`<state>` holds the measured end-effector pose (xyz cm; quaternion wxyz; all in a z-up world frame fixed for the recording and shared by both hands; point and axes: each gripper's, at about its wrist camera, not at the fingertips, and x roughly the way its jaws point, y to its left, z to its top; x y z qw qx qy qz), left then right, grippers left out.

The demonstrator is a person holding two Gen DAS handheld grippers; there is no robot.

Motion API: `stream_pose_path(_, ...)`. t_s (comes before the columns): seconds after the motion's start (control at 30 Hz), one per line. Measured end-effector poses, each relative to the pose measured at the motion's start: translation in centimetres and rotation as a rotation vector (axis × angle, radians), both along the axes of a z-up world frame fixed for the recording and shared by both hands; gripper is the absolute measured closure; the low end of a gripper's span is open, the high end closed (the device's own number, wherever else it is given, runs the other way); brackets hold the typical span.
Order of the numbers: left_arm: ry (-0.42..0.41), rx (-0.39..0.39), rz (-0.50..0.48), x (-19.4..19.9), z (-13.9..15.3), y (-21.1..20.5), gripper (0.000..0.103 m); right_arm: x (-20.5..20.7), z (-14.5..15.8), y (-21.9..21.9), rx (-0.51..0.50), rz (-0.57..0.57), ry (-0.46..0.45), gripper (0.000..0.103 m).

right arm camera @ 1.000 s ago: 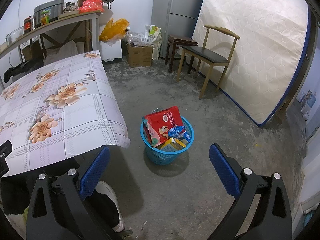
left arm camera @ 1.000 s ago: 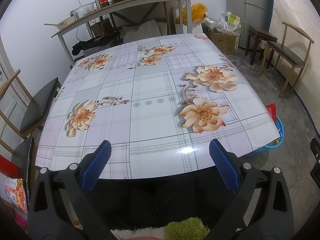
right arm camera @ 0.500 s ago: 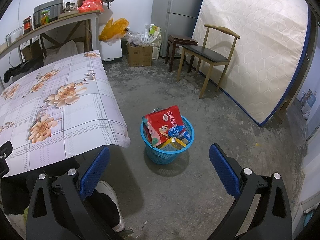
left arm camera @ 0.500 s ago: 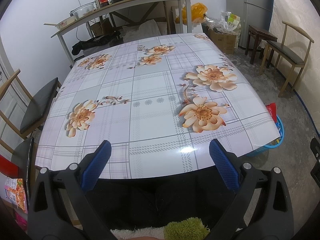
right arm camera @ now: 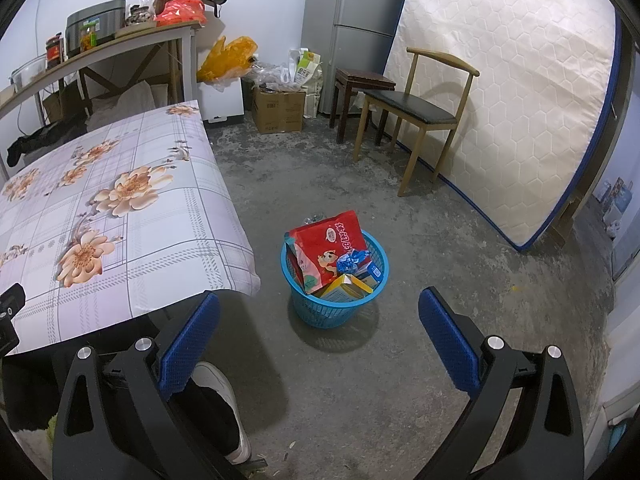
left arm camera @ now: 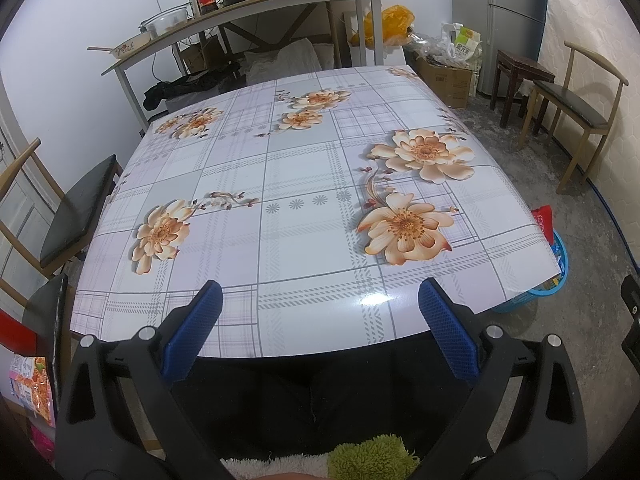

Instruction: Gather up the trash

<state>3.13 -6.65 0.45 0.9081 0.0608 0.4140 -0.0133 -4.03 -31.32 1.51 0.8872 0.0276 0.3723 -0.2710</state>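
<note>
Nothing has moved: both grippers (left (left arm camera: 318,326), right (right arm camera: 319,328)) stay released, jaws empty. Bare floral worktop (left arm camera: 304,184); the basket (right arm camera: 334,280), seemingly full, sits on concrete floor (right arm camera: 460,248).

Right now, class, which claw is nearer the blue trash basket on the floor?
Right. The right claw hangs open over the blue trash basket; the left claw hangs open over the table's near edge.

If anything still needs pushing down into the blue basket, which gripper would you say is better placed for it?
Right, probably. The right gripper is open and faces the blue basket on the floor, with the red snack bag sticking up. The left gripper, also open, faces the floral tablecloth.
</note>
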Motion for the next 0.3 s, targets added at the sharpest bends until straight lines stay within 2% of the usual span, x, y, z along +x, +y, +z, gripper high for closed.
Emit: stream_pose_path(0.3, 0.002, 0.001, -0.003, -0.06, -0.26, -0.08, 0.009, -0.02, 0.02, -0.02, 0.002, 0.000, 0.000, 0.006)
